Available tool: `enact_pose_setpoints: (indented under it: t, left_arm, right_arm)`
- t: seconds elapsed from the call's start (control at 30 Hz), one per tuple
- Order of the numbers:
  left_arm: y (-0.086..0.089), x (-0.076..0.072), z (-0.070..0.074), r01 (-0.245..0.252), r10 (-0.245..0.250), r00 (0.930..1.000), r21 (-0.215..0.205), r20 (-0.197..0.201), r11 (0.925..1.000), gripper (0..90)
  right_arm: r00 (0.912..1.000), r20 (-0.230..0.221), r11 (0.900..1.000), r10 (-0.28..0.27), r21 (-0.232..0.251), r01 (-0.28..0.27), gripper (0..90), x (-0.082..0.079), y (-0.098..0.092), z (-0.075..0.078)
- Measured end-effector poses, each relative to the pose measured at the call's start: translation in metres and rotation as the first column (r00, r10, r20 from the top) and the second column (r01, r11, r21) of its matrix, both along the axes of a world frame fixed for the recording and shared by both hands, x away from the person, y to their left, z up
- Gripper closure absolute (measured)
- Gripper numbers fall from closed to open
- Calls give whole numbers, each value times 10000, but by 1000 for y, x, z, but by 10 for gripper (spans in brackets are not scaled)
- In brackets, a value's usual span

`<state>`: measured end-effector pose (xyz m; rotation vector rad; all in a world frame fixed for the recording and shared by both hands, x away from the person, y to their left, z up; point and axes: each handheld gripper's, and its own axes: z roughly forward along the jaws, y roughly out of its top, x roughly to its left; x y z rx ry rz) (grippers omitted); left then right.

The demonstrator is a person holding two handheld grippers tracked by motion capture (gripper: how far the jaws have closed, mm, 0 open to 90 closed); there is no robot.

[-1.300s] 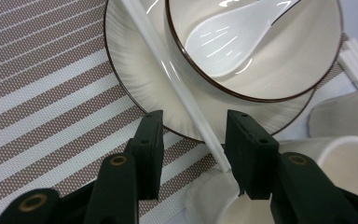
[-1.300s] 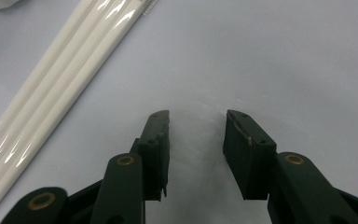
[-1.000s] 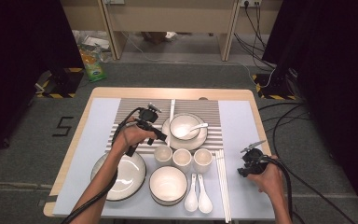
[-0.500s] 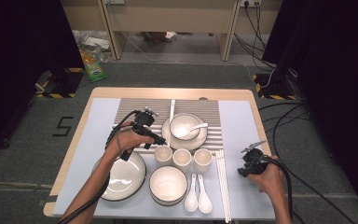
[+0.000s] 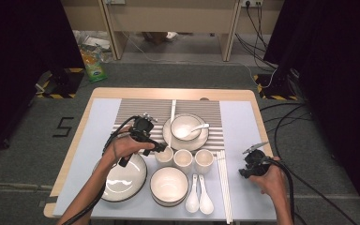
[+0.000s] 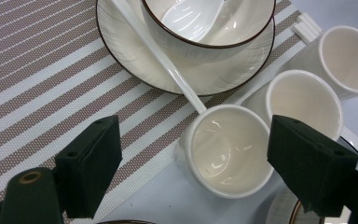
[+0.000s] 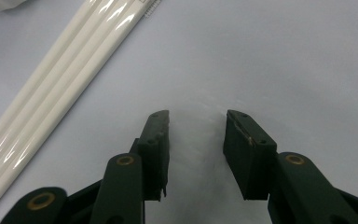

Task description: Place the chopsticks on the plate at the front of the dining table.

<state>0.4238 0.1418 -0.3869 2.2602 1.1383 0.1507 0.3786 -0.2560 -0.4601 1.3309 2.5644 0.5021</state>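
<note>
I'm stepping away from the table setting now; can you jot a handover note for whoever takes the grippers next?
Left gripper: open, its jaws have just been opening, pads clear either side of the leftmost cup, which stands released at the placemat's edge.
Right gripper: open, nothing between the jaws, resting over the blue mat beside the chopsticks.
Done: three cups in a row below the bowl with a spoon.
Left: cannot tell; probably back the left gripper off.
</note>
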Motion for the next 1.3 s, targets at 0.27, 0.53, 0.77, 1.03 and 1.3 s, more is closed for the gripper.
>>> enact_pose_setpoints:
  t: [0.27,0.53,0.77,1.03,1.3]
  left_arm:
    - [4,-7,-5,161,-160,9999,-27,43,9999,188]
    - [7,-12,-6,320,-318,9993,-127,186,9994,192]
    - [7,-19,-11,444,-441,9986,-92,282,9990,193]
    - [6,-22,-12,448,-441,9979,-141,475,9989,193]
    - [6,-26,-17,501,-487,9970,-224,598,9985,192]
  right_arm:
    - [10000,86,10000,11,35,-11,599,-1,-1,0]
    - [10000,59,10000,-46,89,45,599,-1,-1,-1]
    - [10000,70,10000,-22,43,22,599,-1,-1,0]
    - [10000,72,10000,0,27,-1,599,-1,-1,0]
    - [10000,41,10000,-32,53,32,599,-1,-1,0]
